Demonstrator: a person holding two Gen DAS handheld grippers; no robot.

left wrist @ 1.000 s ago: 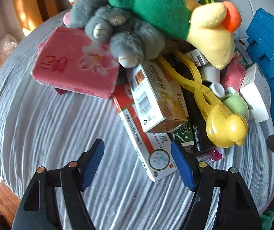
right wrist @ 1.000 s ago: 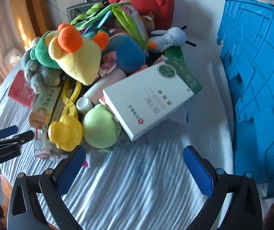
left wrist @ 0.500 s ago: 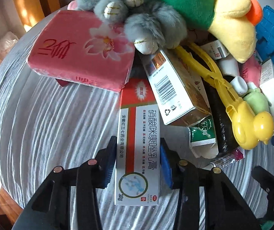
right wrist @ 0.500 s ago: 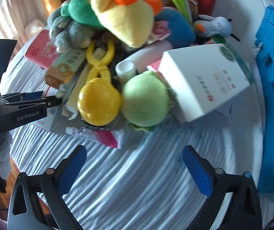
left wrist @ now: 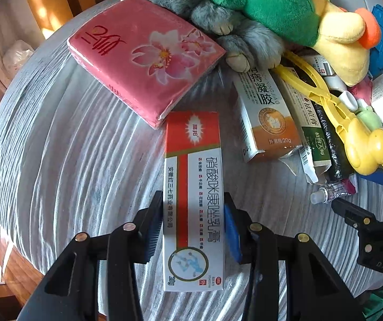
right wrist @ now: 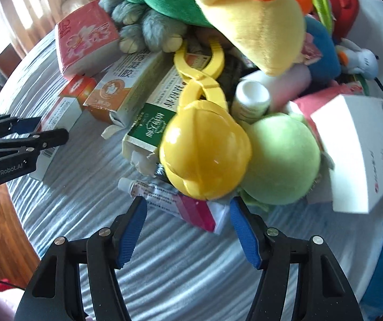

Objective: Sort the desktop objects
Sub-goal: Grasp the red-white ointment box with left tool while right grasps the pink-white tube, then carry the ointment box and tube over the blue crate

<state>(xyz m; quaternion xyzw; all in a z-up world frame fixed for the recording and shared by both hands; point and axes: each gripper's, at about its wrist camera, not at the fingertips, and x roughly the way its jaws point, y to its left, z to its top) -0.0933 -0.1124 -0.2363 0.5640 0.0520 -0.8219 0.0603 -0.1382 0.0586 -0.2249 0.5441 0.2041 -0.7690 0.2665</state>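
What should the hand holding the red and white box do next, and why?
Probably lift it straight up. The left hand-held gripper is already shut on the red and white box, whose far end lies by the pink tissue pack.

Ointment carton (left wrist: 193, 200): white, red band. Tissue pack (left wrist: 146, 61): pink, floral print. Duck-shaped clamp (right wrist: 204, 144): yellow. Plush ball (right wrist: 282, 160): pale green. Tablecloth (left wrist: 71, 160): grey-white ribbed. Gripper pads (right wrist: 131, 234): blue.
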